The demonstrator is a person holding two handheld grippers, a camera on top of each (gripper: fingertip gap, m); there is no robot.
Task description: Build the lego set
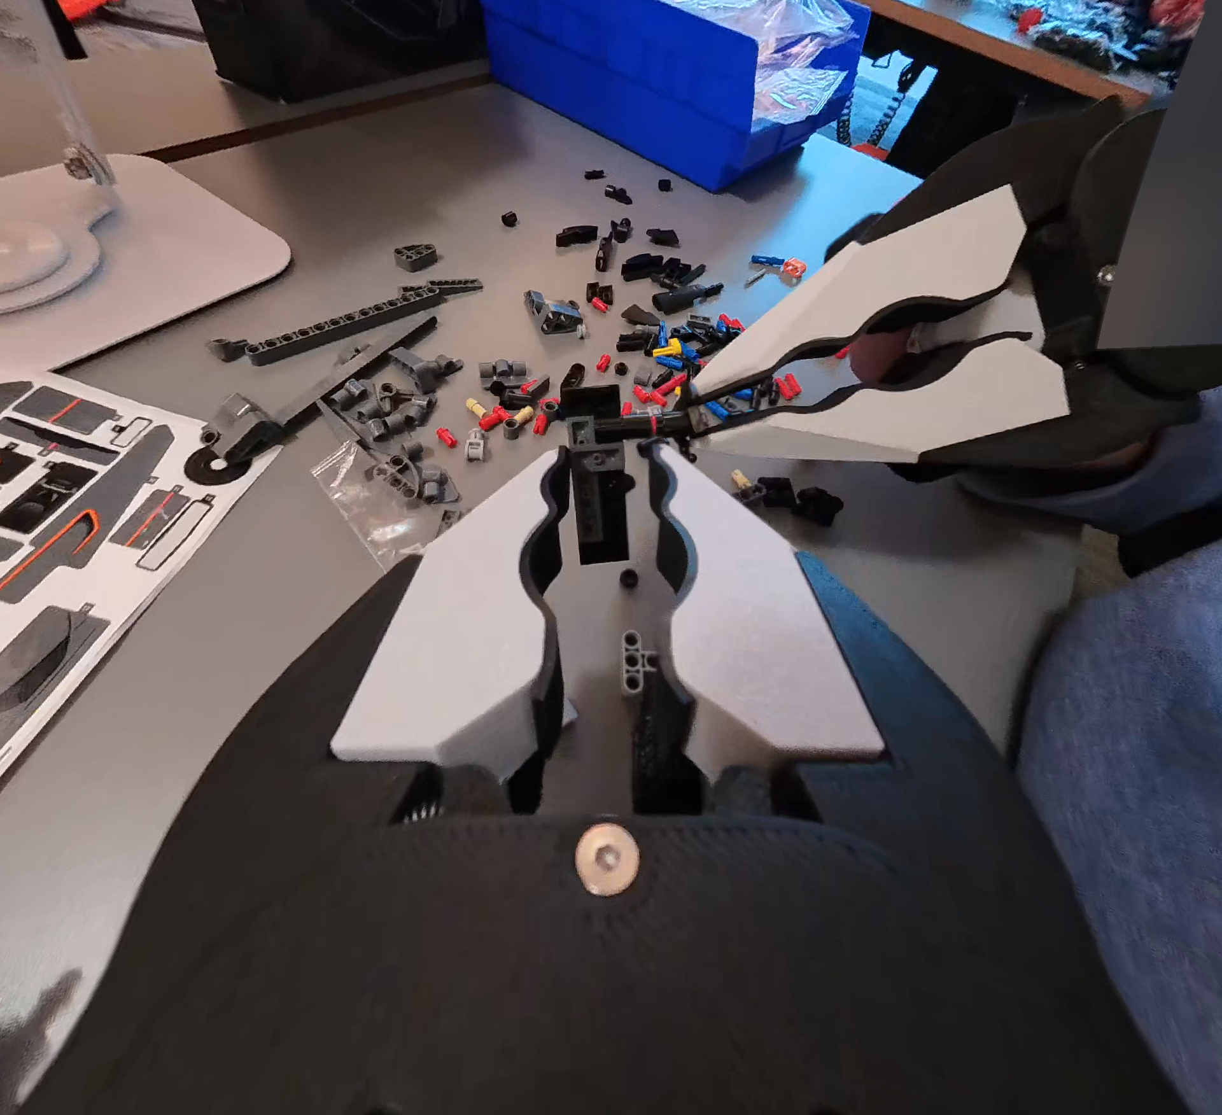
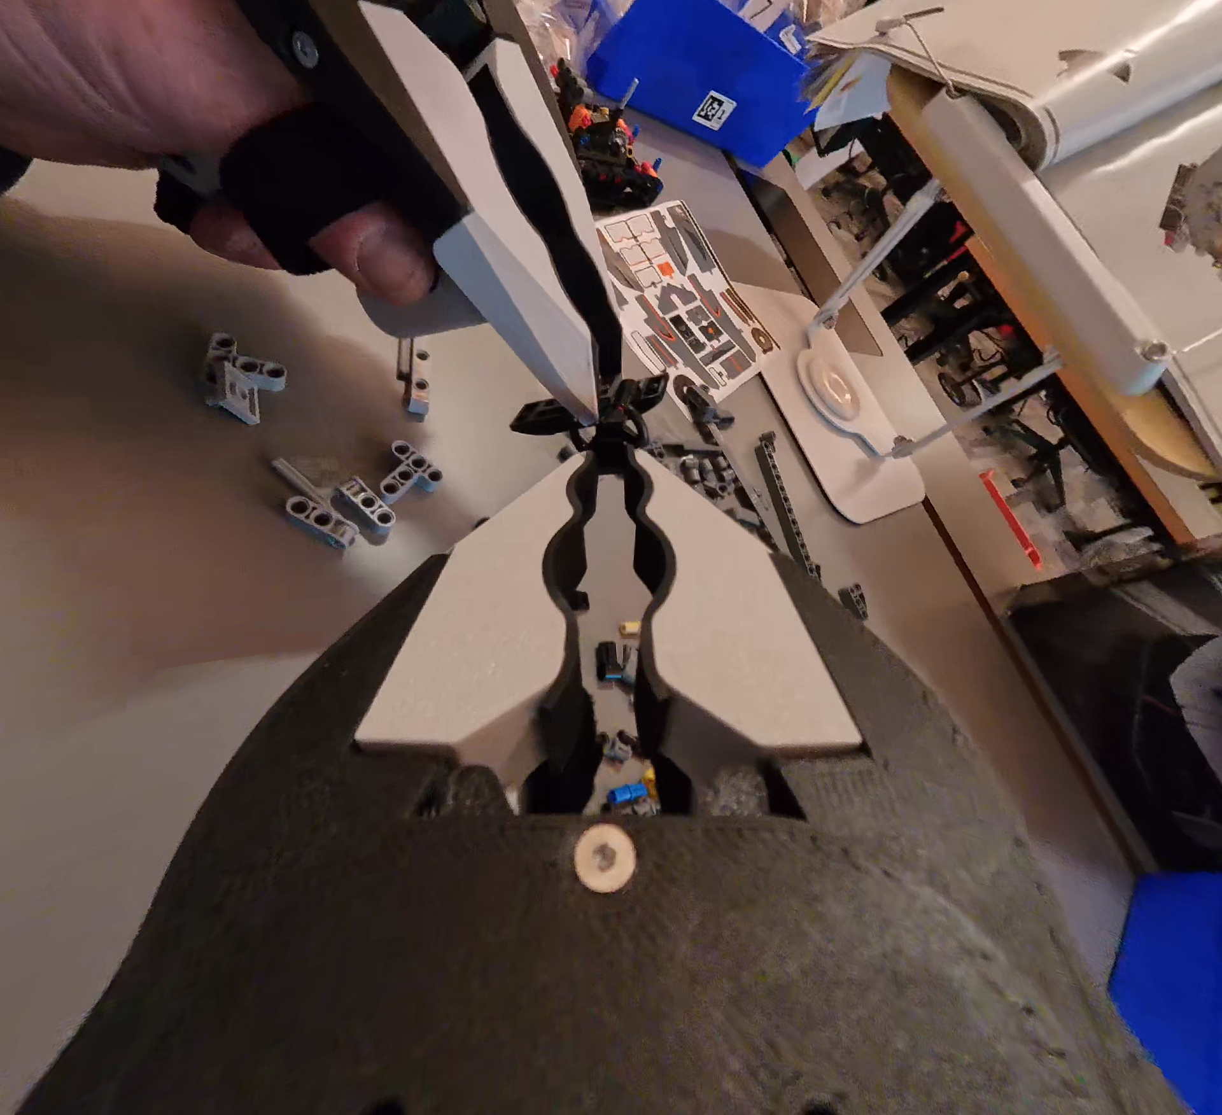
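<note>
Grey worktop [image 1: 661, 111] strewn with lego pieces, two hand-held grippers meeting over it

Left hand-held gripper [image 1: 603, 455] has its fingers closed narrowly on a dark lego assembly [image 1: 598, 488] held above the worktop; the right hand-held gripper [image 1: 688, 415] comes in from the right edge, its tips pinched on a black rod-like piece [image 1: 651, 421] that touches the assembly's top. Loose red, blue and black pins [image 1: 661, 349] lie just beyond, a long grey beam [image 1: 344, 326] and sticker sheet [image 1: 86, 488] toward the left edge, a blue bin [image 1: 635, 71] at the far edge
</note>
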